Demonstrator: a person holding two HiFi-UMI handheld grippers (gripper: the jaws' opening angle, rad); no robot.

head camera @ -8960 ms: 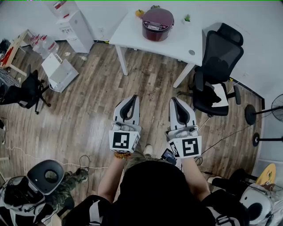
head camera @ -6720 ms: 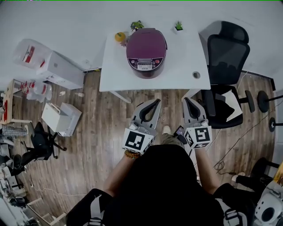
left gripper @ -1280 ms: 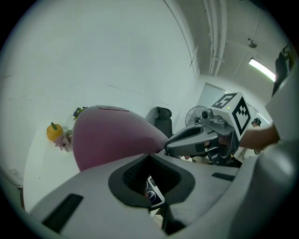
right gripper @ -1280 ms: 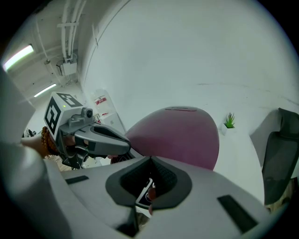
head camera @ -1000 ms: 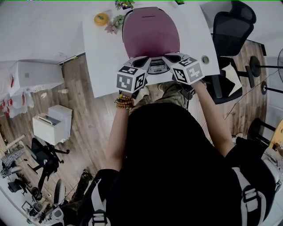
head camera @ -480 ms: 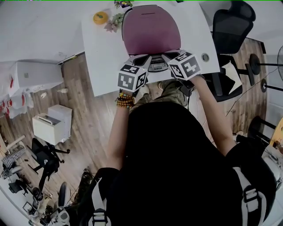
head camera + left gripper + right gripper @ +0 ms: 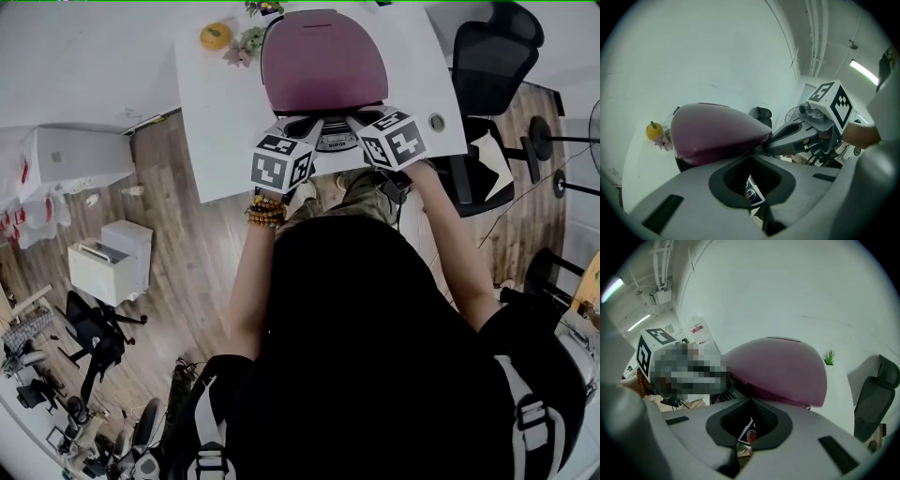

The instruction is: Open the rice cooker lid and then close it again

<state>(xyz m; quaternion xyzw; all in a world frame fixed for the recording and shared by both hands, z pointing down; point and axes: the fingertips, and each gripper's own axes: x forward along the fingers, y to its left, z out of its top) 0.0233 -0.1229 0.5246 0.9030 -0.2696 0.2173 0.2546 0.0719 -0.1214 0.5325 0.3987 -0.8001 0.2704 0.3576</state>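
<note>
White table (image 7: 216, 112) against a white wall (image 7: 717, 56). The cooker (image 7: 323, 61) sits just ahead of both claws. Left claw (image 7: 312, 123) and right claw (image 7: 352, 119) are closed, empty, tips near each other at its front edge.

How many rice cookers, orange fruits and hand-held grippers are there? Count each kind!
Purple rice cooker: 1
Round orange fruit: 1
Grey hand-held grippers: 2, the left hand-held gripper and the right hand-held gripper
Total: 4
</note>
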